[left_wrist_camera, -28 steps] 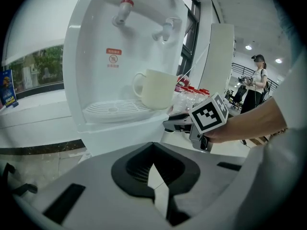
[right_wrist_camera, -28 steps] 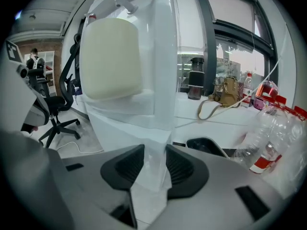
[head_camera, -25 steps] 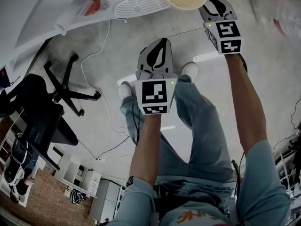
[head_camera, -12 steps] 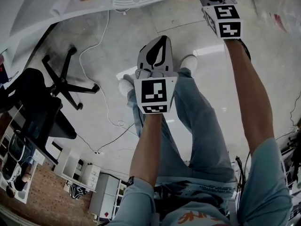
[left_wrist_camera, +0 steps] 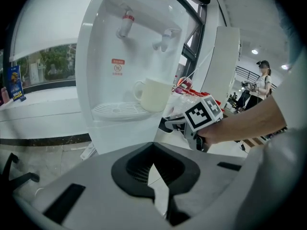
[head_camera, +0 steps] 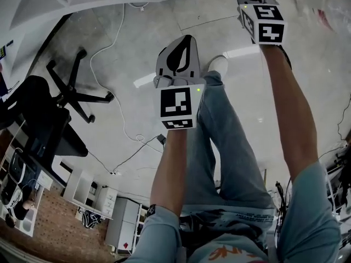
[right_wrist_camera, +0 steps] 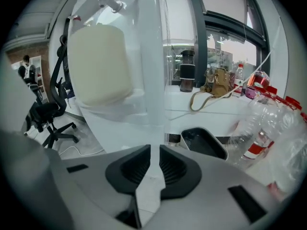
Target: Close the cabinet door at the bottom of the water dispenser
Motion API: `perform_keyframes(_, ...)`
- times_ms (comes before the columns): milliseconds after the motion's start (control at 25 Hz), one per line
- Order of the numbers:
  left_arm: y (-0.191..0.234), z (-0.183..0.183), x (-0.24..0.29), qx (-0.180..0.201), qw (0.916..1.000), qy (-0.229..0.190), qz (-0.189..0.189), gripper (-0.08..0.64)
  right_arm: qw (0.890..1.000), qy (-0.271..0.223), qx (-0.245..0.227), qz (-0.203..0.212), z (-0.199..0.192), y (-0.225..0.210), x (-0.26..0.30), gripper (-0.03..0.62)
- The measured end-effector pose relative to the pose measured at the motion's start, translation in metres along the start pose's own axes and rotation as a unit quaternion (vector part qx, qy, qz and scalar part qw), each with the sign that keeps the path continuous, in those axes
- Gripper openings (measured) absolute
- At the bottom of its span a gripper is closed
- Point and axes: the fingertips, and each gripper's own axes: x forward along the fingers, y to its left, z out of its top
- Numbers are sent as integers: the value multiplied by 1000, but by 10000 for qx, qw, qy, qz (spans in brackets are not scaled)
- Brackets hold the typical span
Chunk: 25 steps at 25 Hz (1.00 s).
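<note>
**A:** Left gripper (left_wrist_camera: 152,147) first. Its pads are pressed together at the tips with nothing in them, and it's aimed at the water dispenser (left_wrist_camera: 129,56).

**B:** And the right gripper (right_wrist_camera: 154,150)?

**A:** There's a slim gap between its pads. The jaws have just been closing, but nothing is caught there. Only the dispenser's white front shows through. It's right up by the machine, near the cream cup (left_wrist_camera: 154,94).

**B:** Where's that cup sitting?

**A:** On the drip tray (left_wrist_camera: 117,110), under the taps, with the red tap (left_wrist_camera: 125,24) on the left.

**B:** And the cabinet door?

**A:** It belongs below that tray, but the left gripper's own body covers the bottom of the machine, so I can't tell how the door stands.

**B:** What about further out?

**A:** Plastic bottles (right_wrist_camera: 261,128) are off to the right. From the head view, a white cable (head_camera: 118,92) trails across the grey floor (head_camera: 307,70), and a black office chair (head_camera: 55,108) stands well to the left.
</note>
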Motion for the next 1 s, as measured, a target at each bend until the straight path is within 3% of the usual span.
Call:
perform_keyframes(200,0,-2,-13,-67,9999,-62,-53,11,9997,11,242,-11,-16,20,-39,63)
perform_keyframes(440,-1,4,-33,-164,9994,-294,16,11,9983,-220,462,286,-13,57,-80,44)
perform_keyframes(840,-9,29,-114,59,9974,-717,-105,11,9884,-950,811,866,45,141,-167,29)
perform_keyframes(1000,-5,48,-153,25,9958,-918,12,11,9828,-1159,896,1126,71,171,-205,29)
